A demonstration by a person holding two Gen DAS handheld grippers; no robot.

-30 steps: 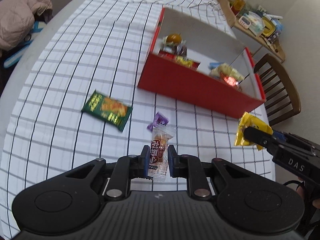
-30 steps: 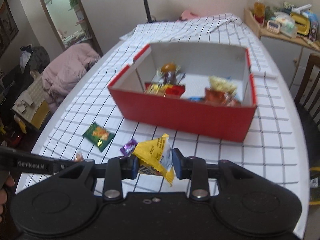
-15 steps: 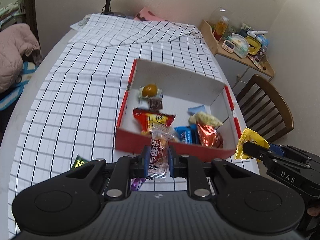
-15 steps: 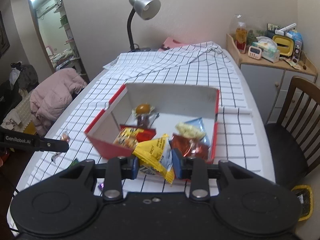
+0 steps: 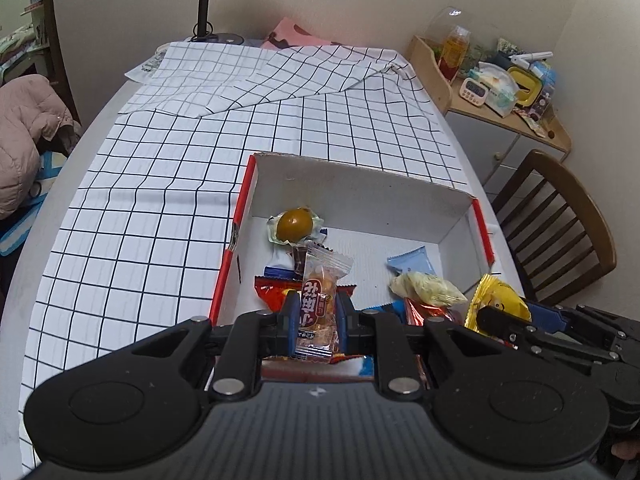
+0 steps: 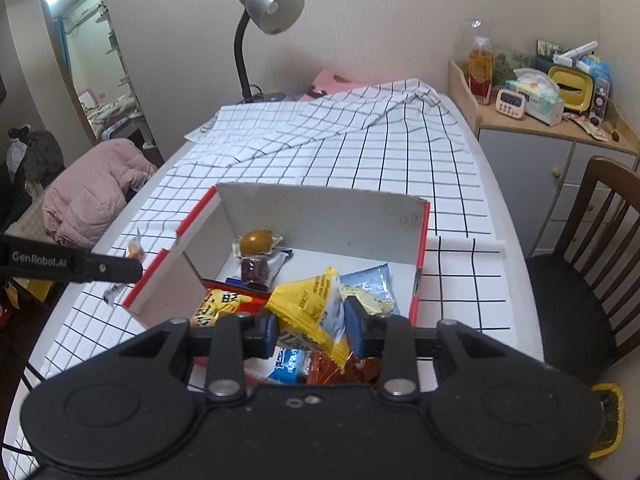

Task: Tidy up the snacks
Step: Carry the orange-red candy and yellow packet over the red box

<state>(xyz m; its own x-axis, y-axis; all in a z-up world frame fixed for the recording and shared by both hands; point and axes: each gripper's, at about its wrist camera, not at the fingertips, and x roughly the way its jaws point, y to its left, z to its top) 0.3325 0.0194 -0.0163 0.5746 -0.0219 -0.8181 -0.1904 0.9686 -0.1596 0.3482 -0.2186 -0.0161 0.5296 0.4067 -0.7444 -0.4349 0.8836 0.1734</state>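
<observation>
left gripper point(image 5: 317, 316) clamped tight on clear-wrapped snack point(image 5: 320, 300), wrapper upright between the pads, hanging over near-left part of red box point(image 5: 236, 222). right gripper point(image 6: 311, 330) closed on yellow snack packet point(image 6: 310, 306), tilted, above near side of box. box sitting on checked tablecloth point(image 5: 140, 200), white inside, holding brown egg-like snack in clear wrap point(image 5: 295, 223) near back left, red-orange bag point(image 6: 222, 305), pale blue packet point(image 6: 370, 280), pale puffy packet point(image 5: 428, 289), shiny red packet point(image 6: 340, 370). desk lamp point(image 6: 268, 8) at far table end, wooden chair point(image 6: 592, 264) to the right.
</observation>
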